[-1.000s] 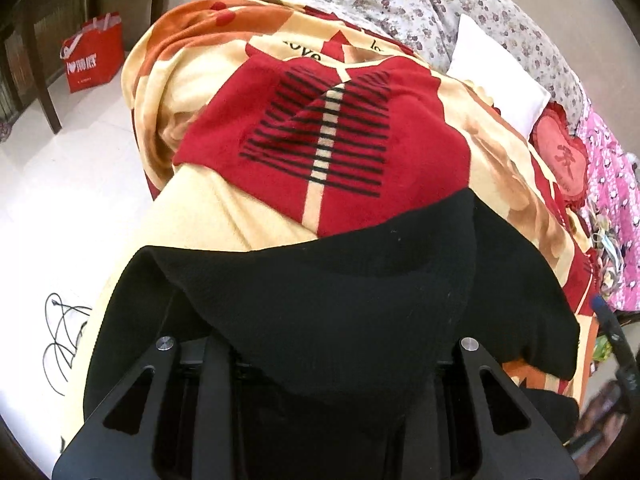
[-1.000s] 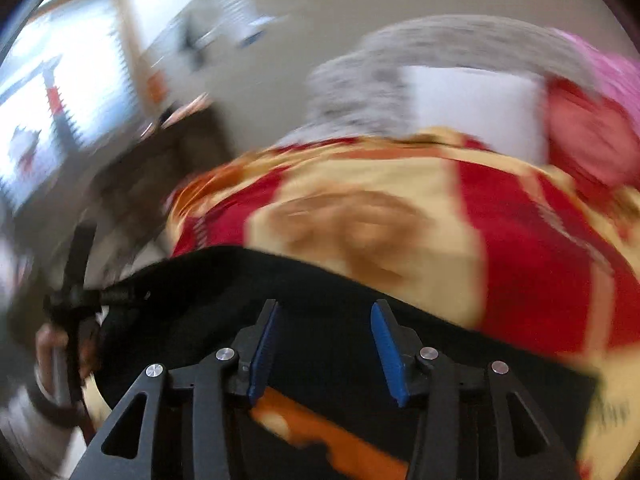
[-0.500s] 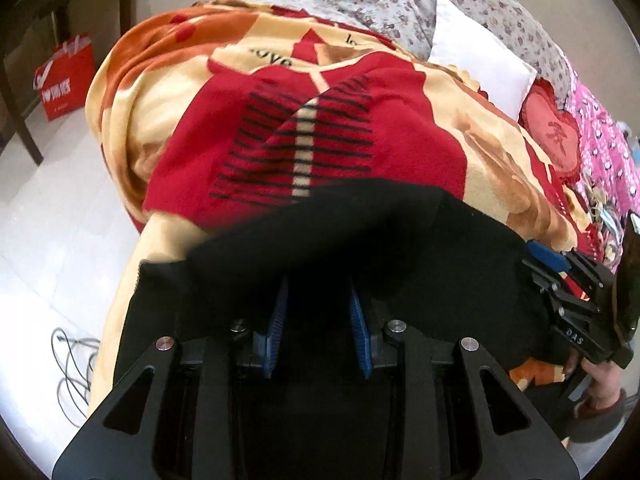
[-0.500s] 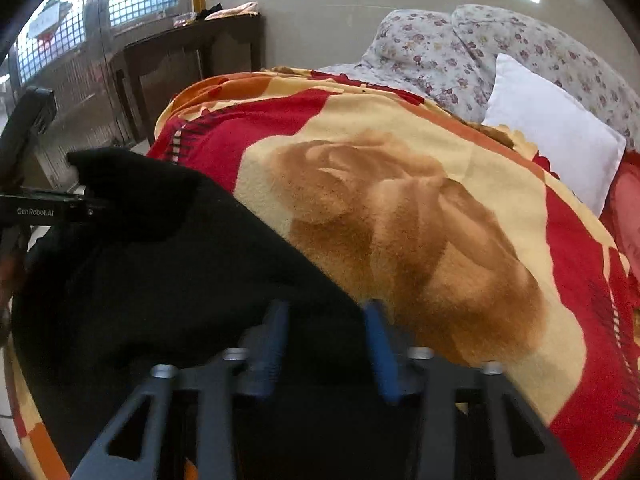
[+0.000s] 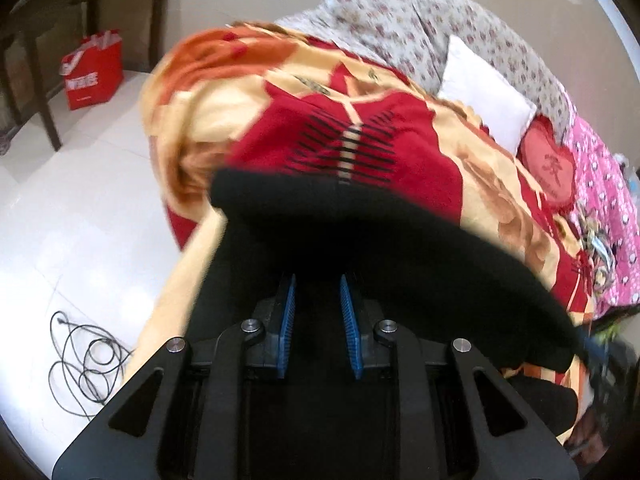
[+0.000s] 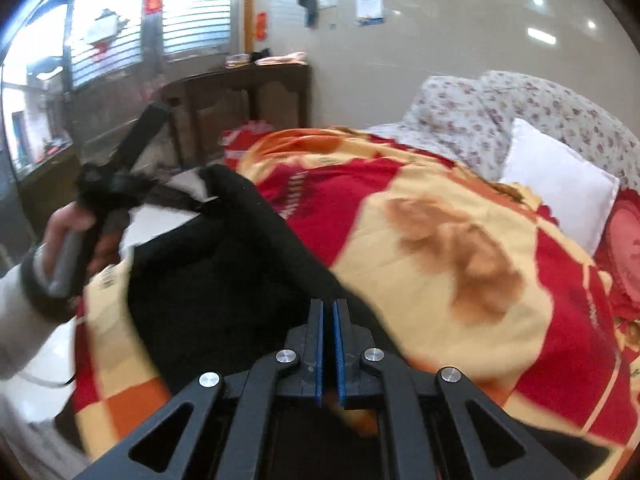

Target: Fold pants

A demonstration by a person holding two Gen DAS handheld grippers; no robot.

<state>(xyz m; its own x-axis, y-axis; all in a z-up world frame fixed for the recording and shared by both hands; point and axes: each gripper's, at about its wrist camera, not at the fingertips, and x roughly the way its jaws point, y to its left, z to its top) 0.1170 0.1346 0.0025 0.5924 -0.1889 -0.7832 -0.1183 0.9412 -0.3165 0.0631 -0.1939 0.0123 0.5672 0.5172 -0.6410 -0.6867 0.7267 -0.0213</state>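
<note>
Black pants point(image 5: 380, 248) lie on the red and yellow blanket point(image 5: 400, 152) at the bed's near end. My left gripper point(image 5: 318, 292) has its blue pads a little apart with black cloth between and over them, holding a raised edge of the pants. In the right wrist view the pants point(image 6: 224, 264) stretch from the left gripper point(image 6: 200, 196), held up at the left, down to my right gripper point(image 6: 328, 312). The right gripper's blue pads are nearly together on the pants' near edge.
A white pillow point(image 5: 484, 92) and floral pillows point(image 5: 400, 32) lie at the bed's head. A red bag point(image 5: 92, 72) and a dark wooden table point(image 5: 60, 8) stand on the white floor at the left. A black cable point(image 5: 84, 368) lies coiled on the floor.
The left gripper has lifted the pants' edge and carried it further over the blanket. The right gripper's pads have closed on the pants. Both cameras have tilted up.
</note>
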